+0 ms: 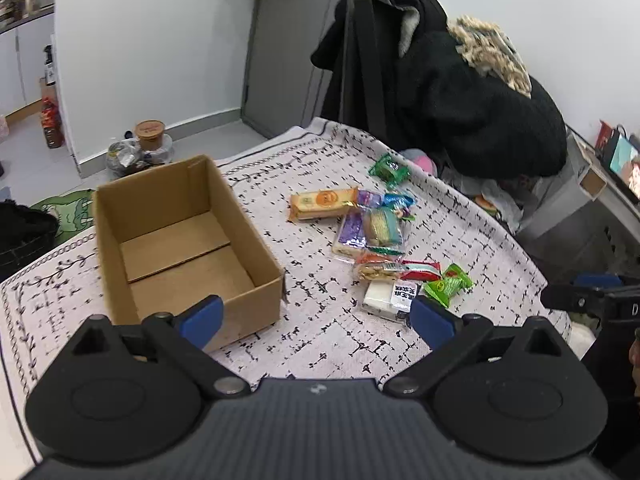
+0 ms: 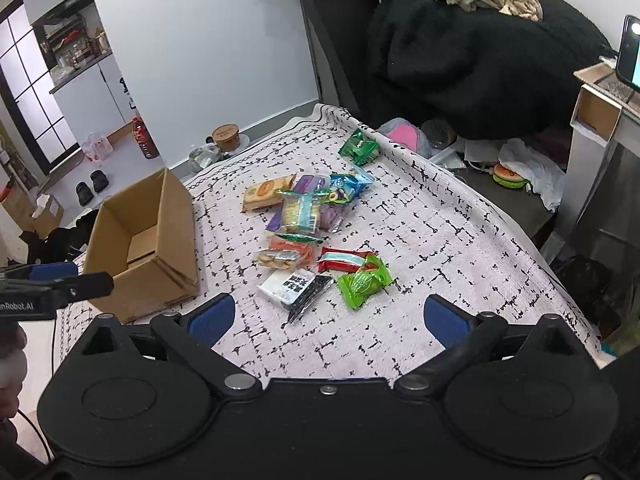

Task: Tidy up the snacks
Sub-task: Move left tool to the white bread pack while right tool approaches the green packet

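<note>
i see my left gripper (image 1: 316, 320) at the bottom of its frame, fingers spread wide and empty. my right gripper (image 2: 328, 318) is likewise wide and empty. the snacks (image 2: 312, 236) lie mid-frame on the tabletop (image 2: 440, 240), the cardboard box (image 1: 180, 240) centre-left.

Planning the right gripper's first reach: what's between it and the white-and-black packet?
Only bare patterned tablecloth. In the right wrist view, nothing lies between the open right gripper and the white-and-black packet, the nearest snack.
</note>
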